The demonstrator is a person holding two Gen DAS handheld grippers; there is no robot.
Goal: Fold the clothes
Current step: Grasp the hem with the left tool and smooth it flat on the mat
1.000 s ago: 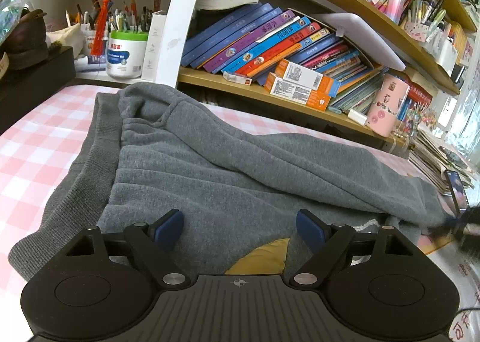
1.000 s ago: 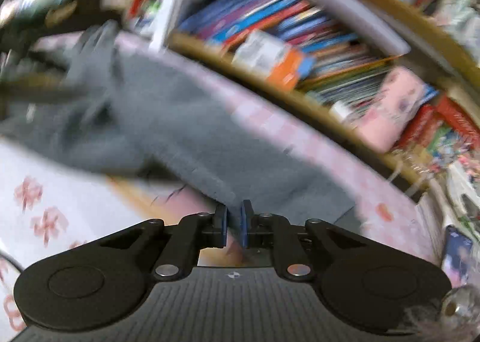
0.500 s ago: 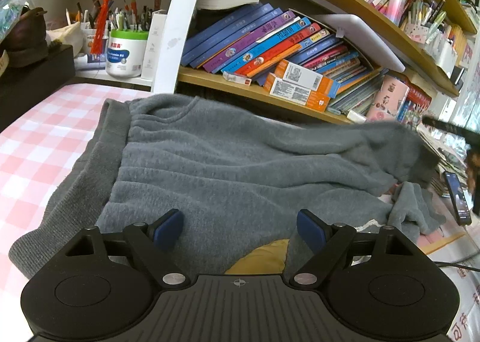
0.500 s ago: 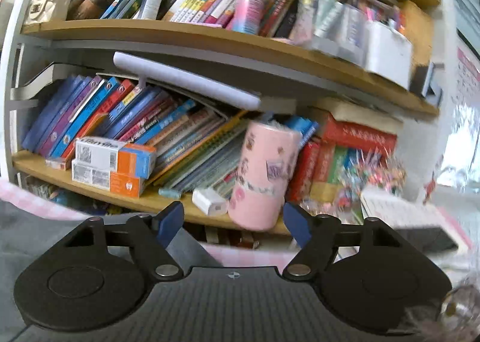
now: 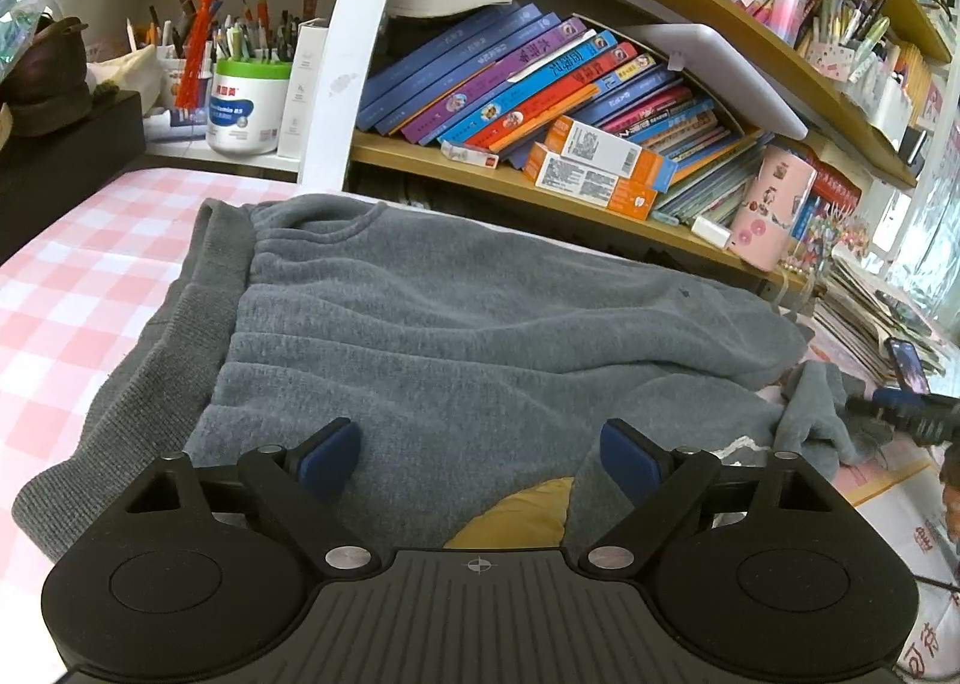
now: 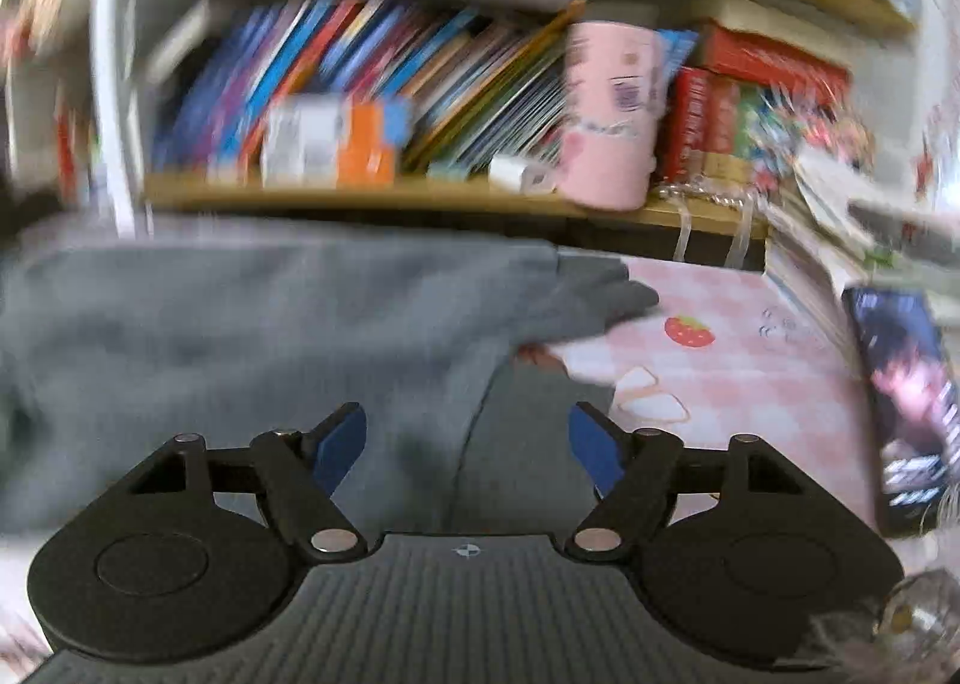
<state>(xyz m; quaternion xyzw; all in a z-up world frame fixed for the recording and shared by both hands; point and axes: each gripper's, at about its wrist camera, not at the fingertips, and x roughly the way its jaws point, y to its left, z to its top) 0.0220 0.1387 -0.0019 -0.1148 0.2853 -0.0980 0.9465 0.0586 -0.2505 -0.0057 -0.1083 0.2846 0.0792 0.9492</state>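
Looks like one fold is done: the grey sweater (image 5: 480, 324) lies doubled over on the checked cloth (image 5: 78, 264), sleeve end still bunched at right. Left gripper (image 5: 480, 459) hovers wide open, holding nothing. Right gripper (image 6: 468, 447) is closing slightly, nothing pinched. More folds left, I'd guess.

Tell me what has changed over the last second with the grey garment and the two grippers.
The right gripper was shut on a fold of the grey garment and carried it across; it has let go, and its jaws, now closing a little, pinch nothing. The carried layer now lies spread flat over the garment, an end trailing at the right. The left gripper stayed open in place above the near edge; the checked tablecloth is unchanged.
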